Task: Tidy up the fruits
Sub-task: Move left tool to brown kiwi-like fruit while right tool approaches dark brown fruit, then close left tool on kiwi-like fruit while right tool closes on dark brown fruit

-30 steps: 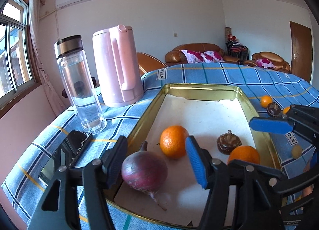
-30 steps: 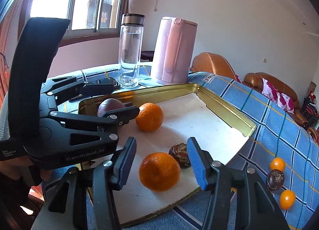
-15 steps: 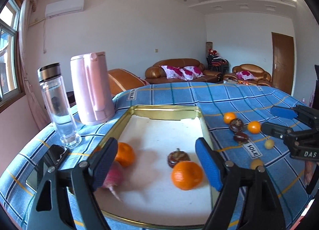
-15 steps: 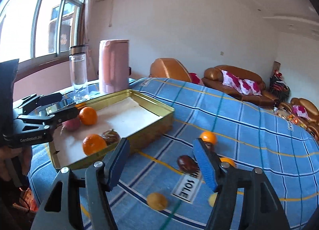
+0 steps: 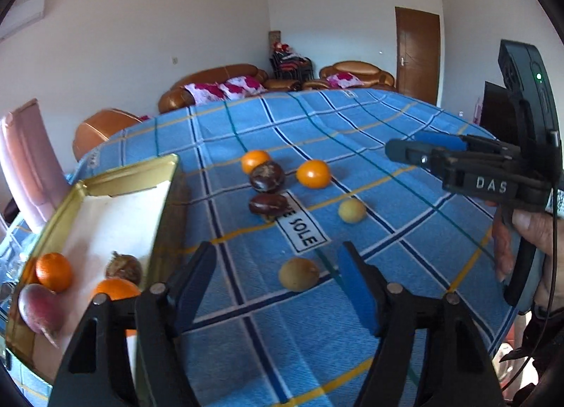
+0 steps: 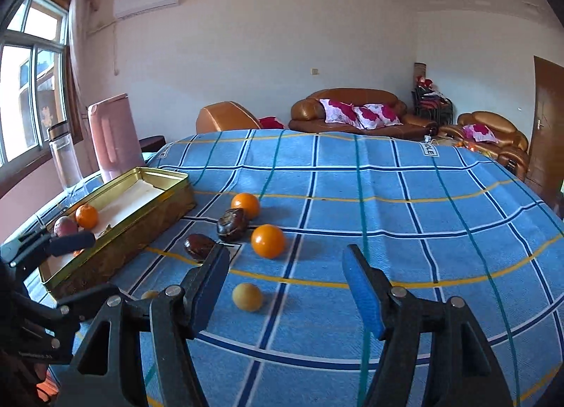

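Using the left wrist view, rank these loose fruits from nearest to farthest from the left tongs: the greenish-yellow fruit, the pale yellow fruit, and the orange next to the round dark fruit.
1. Greenish-yellow fruit, on the cloth just ahead of the left tongs, framed between their tips.
2. Pale yellow fruit, farther up, right of centre.
3. Orange, farthest, right of the round dark fruit.

pink kettle [image 6: 114, 134], glass bottle [image 6: 64, 156] (possibly empty), sofa [image 6: 356, 114]

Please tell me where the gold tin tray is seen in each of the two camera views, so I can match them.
Left wrist view: gold tin tray at lower left edge, fruit inside.
Right wrist view: the tray at middle left, beside the pink kettle.
Shared landmark: the two dark fruits on the blue cloth.
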Demonstrator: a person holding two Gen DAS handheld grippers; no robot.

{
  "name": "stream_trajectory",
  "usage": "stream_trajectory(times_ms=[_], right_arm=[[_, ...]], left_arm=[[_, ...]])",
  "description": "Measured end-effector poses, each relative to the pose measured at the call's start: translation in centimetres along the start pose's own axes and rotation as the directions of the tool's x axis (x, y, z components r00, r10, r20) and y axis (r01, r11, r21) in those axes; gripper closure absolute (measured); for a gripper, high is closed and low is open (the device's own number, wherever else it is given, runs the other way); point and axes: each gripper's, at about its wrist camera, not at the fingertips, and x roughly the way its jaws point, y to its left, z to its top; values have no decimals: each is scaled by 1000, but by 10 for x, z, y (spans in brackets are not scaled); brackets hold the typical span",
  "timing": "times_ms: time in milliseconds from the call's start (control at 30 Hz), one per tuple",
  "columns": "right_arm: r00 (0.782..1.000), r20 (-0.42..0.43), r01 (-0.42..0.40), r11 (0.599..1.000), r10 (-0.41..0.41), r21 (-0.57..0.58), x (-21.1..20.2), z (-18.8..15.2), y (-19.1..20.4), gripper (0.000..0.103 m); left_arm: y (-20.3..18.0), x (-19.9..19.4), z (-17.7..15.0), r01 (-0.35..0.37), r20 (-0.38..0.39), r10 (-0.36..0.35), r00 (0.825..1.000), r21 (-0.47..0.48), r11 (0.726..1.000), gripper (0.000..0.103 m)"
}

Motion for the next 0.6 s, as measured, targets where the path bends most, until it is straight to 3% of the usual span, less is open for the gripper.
stream_trajectory(times_ms=[200,233,433,600], right_arm=[[1000,2,-24,1000,24,17,-2,-1,-6,35],[1000,-3,-27,1000,27,9,-1,-1,-4,35],[998,-19,-53,998,53,-19,0,1,0,35],[998,-19,-63,997,62,-42,4,18,8,35]], left_arm=[[-13,27,-1,24,-101,-18,995,57,998,59],[-15,32,-2,18,-122,-9,992,74,997,71],[-8,32,6,30,-126,-22,992,64,997,72],[8,18,27,-43,-45,44,998,20,999,72]])
